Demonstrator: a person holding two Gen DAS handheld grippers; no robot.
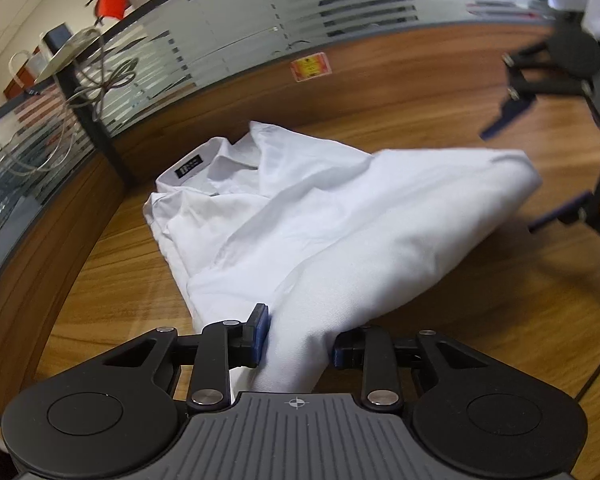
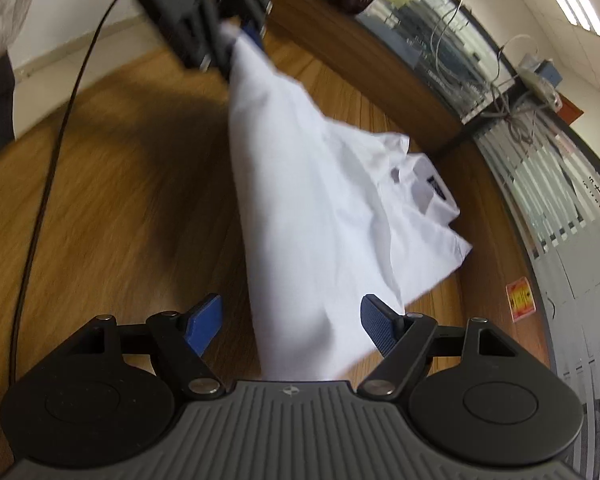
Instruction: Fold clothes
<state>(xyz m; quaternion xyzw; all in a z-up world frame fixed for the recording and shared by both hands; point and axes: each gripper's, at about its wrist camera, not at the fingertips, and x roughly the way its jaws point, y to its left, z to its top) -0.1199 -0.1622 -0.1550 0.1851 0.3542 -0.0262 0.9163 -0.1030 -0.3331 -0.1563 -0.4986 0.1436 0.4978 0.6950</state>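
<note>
While clamped on a bunched fold of the white shirt [image 1: 320, 216], left gripper [image 1: 298, 344] lifting that end off the wooden table [image 1: 480, 312]. Collar end resting on the wood. Right gripper [image 2: 290, 322] spread wide, pads seemingly off the cloth, though blurred.

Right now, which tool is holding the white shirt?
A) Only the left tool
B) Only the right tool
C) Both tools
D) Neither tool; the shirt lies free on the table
A: the left tool has its blue pads pressed on a bunch of the white shirt and lifts that end off the wooden table, while the right tool is open, its pads apart with the cloth passing loosely between them.
</note>
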